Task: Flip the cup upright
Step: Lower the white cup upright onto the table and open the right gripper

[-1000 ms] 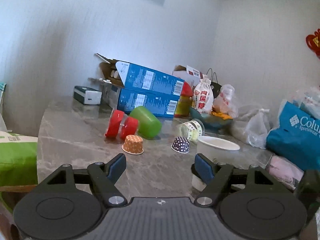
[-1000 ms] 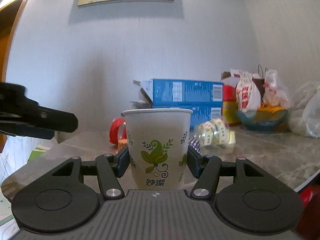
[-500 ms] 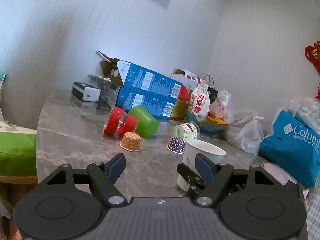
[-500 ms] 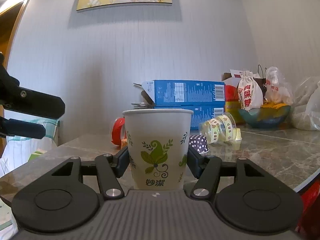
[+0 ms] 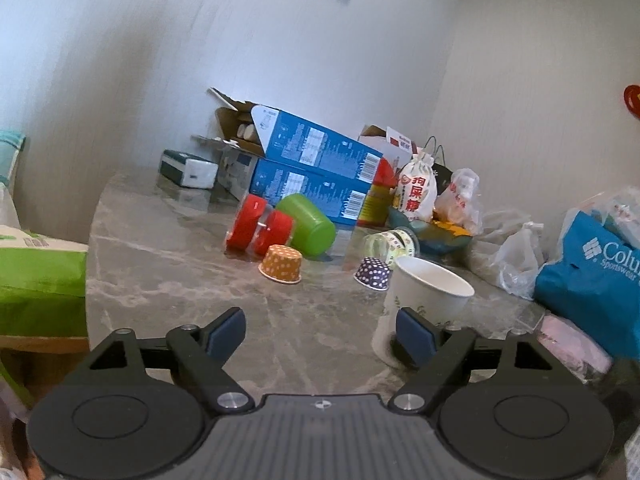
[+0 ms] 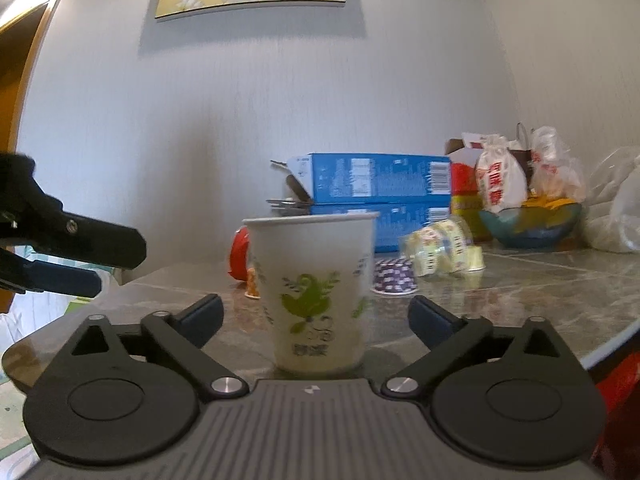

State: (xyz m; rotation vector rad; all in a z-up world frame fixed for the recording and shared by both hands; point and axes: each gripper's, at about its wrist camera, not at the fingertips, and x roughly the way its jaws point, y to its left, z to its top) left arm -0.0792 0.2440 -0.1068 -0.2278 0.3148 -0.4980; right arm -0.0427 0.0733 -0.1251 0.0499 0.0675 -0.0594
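Observation:
A white paper cup point(image 6: 316, 284) with a green leaf print stands upright on the grey marble table point(image 6: 520, 292). My right gripper point(image 6: 316, 320) is open, its fingers clear of the cup on both sides. In the left wrist view the same cup point(image 5: 424, 300) stands right of centre, behind my right finger pad point(image 5: 414, 334). My left gripper point(image 5: 320, 330) is open and empty above the table. It also shows at the left edge of the right wrist view point(image 6: 72, 256).
Behind the cup lie a green cup point(image 5: 308, 224), red-lidded jars point(image 5: 260, 228), an orange dotted cup point(image 5: 282, 262), a purple dotted cup point(image 5: 374, 272) and a tape-wrapped jar point(image 5: 390, 242). Blue boxes point(image 5: 316, 168), a bowl, bags and a blue Columbia bag point(image 5: 592, 276) crowd the back and right.
My right gripper has opened and let go of the paper cup, which now stands on the table. My left gripper has tilted up and drawn slightly back.

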